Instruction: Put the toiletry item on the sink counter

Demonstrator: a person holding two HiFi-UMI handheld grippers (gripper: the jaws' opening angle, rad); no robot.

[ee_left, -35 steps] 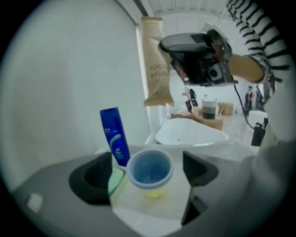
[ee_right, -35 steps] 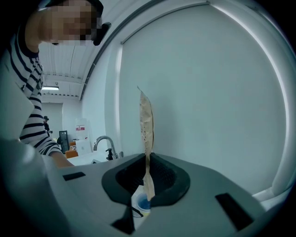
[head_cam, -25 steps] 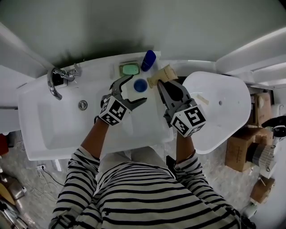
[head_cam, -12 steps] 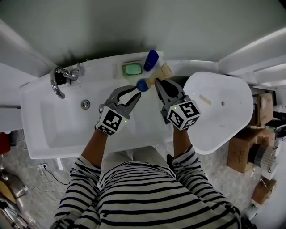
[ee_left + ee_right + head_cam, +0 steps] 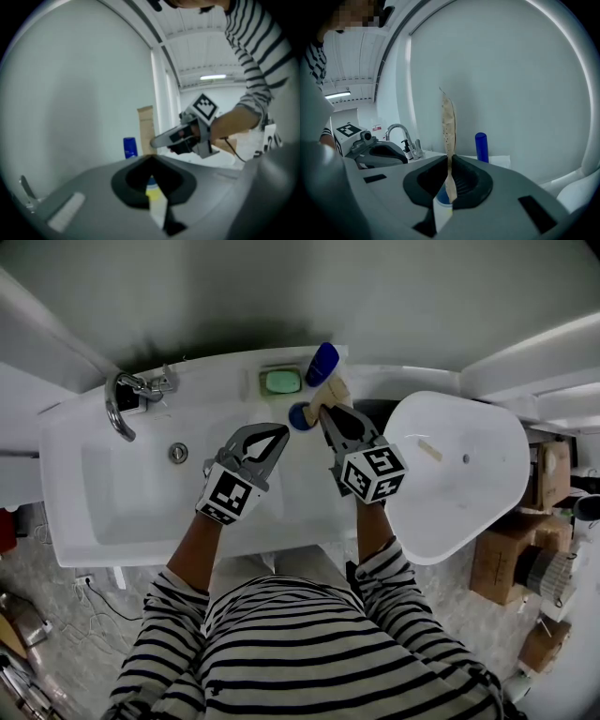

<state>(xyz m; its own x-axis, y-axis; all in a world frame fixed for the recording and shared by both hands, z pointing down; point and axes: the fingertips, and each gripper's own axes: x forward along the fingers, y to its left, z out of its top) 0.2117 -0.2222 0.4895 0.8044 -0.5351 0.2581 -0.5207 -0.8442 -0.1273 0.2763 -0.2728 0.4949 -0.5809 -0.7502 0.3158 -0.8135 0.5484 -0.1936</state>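
A small white bottle with a blue cap (image 5: 300, 415) stands on the sink counter (image 5: 305, 488), just beyond my left gripper (image 5: 277, 435). That gripper has just been closing and is now shut with nothing between its jaws (image 5: 150, 157); the blue cap (image 5: 150, 180) shows below its tips. My right gripper (image 5: 324, 414) is shut on the edge of a tan speckled paper packet (image 5: 332, 392), which stands up from the jaws (image 5: 450, 159) as a thin strip (image 5: 448, 122). The right gripper hovers over the counter's back right corner, beside the bottle.
A green soap in its dish (image 5: 281, 382) and a tall blue bottle (image 5: 322, 363) sit at the counter's back edge. The faucet (image 5: 124, 401) and basin (image 5: 141, 493) lie to the left. A white rounded fixture (image 5: 459, 465) adjoins on the right, with cardboard boxes (image 5: 506, 554) beyond it.
The left gripper let go of the blue-capped bottle, drew back a little and shut empty. The right gripper came down toward the counter corner with the packet.
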